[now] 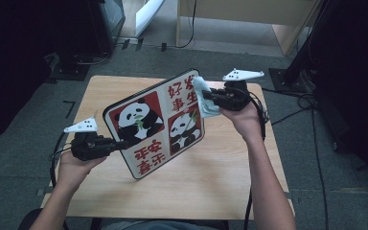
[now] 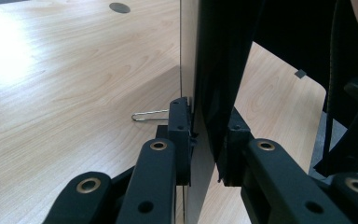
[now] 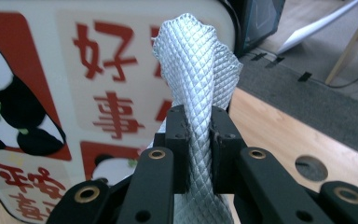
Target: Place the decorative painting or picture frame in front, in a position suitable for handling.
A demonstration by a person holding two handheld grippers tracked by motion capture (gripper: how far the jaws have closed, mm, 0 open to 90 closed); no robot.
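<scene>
L gripper [image 1: 117,143] clamped on panda board [image 1: 155,122] edge, held tilted above counter [image 1: 211,182] — R gripper [image 1: 210,97] pinching grey cloth [image 1: 202,96] at top corner. Wipe looks barely begun, most of face left.

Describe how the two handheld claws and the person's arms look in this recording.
Both claws, the left claw and right claw, are black, with a pale grey three-cornered plate carrying dark dots on top. Up close, the jaws are boxy black links with brass-ringed pivot holes. A black cable trails from each one. The person's forearms are bare; no sleeves reach them.
</scene>
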